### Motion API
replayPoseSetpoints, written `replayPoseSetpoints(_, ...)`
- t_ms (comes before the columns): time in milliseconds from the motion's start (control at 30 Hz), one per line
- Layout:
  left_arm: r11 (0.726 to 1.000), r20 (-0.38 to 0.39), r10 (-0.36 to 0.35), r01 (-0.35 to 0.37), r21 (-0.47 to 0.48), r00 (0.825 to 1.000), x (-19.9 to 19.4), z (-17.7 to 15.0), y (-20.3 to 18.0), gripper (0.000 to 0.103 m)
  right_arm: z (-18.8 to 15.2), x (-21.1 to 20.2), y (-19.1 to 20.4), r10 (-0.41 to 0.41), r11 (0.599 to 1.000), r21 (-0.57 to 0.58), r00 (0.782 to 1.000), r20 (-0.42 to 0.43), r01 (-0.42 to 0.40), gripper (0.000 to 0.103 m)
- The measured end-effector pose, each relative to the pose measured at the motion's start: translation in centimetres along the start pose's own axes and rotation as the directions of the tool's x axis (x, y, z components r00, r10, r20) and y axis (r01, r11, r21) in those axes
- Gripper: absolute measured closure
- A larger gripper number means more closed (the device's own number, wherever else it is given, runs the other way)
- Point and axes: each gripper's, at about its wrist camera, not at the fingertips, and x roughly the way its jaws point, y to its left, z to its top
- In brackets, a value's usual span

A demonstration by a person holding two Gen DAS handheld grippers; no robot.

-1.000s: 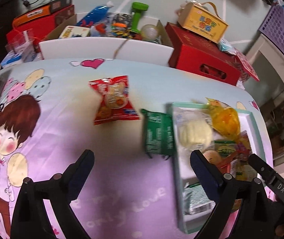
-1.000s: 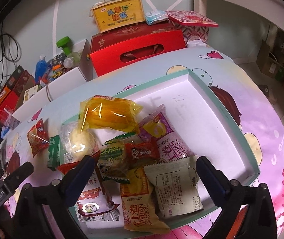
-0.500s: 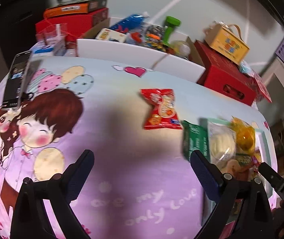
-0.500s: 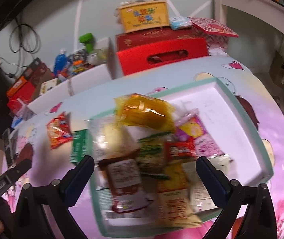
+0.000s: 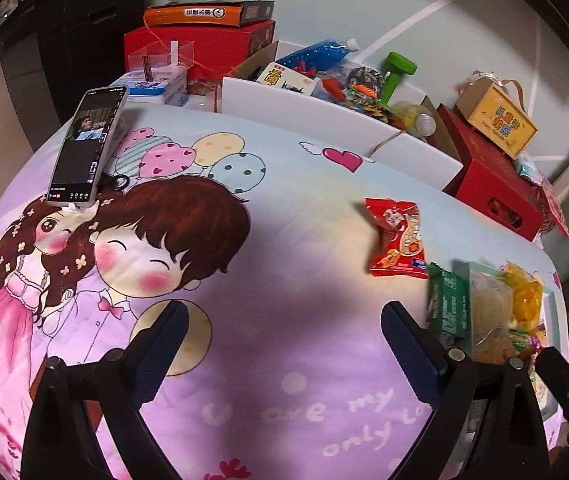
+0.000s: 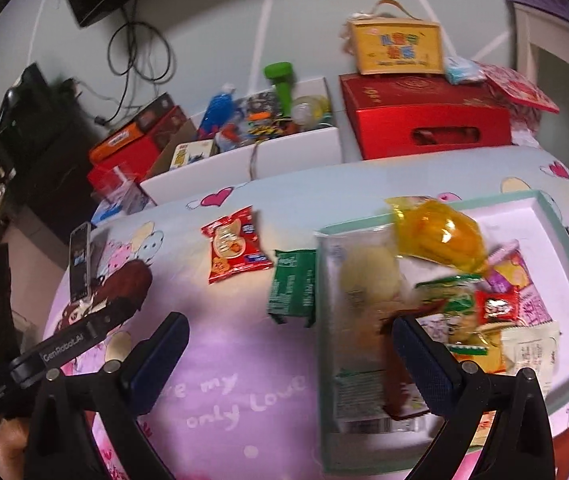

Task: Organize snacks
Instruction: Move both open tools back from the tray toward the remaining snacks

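A red snack packet (image 5: 398, 238) (image 6: 236, 245) lies loose on the cartoon-printed cloth. A green packet (image 5: 446, 306) (image 6: 293, 286) rests just outside the left rim of a shallow teal-edged tray (image 6: 556, 216) (image 5: 552, 300). Several snack packets fill the tray, among them a yellow one (image 6: 438, 238) and a clear-wrapped pale bun (image 6: 368, 276). My left gripper (image 5: 284, 342) stands open and holds nothing, well left of the tray. The right gripper (image 6: 290, 354) is open too, near the tray's left edge, with nothing between its fingers.
A phone (image 5: 88, 146) (image 6: 80, 266) is propped up at the table's left. Behind the table stand a white bin of toys (image 5: 324, 96), red boxes (image 6: 424, 118) and a yellow carton (image 6: 398, 46). A hand (image 6: 8, 446) grips the left tool.
Both grippers have swung left, away from the tray. The tray has slid to the right of both views and the phone has come into view. No snack moved.
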Motion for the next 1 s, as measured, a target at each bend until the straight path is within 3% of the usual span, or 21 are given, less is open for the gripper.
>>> replayPoseSetpoints(233, 0.998, -0.025, -0.045, 0.045, 0.033, 0.999, 0.8, 0.5, -0.4, 0.006, -0.7, 1.1, 1.4, 0.056, 0.997, -0.048, 0.998, -0.015, -0.056, 0.003)
replayPoseSetpoints(467, 0.997, -0.039, -0.039, 0.041, 0.065, 0.998, 1.6, 1.4, -0.6, 0.006, -1.1, 2.5, 2.3, 0.068, 0.994, -0.077, 0.996, -0.052, -0.072, 0.014)
replayPoseSetpoints(667, 0.996, -0.039, -0.037, 0.04, 0.079, 0.999, 2.2, 2.3, -0.4, 0.006, -1.2, 3.3, 2.8, 0.085, 0.993, -0.078, 0.993, -0.079, -0.091, 0.017)
replayPoseSetpoints(867, 0.995, -0.049, -0.04, 0.044, 0.09, 0.998, 2.7, 2.7, -0.6, 0.006, -0.3, 4.2, 2.4, 0.089, 0.995, -0.028, 0.991, -0.096, -0.092, 0.021)
replayPoseSetpoints(1000, 0.993, -0.045, -0.048, 0.052, 0.11, 0.998, 2.9, 3.0, -1.1, 0.006, 1.3, 4.9, 1.8, 0.038, 0.999, -0.011, 0.995, -0.093, -0.04, 0.021)
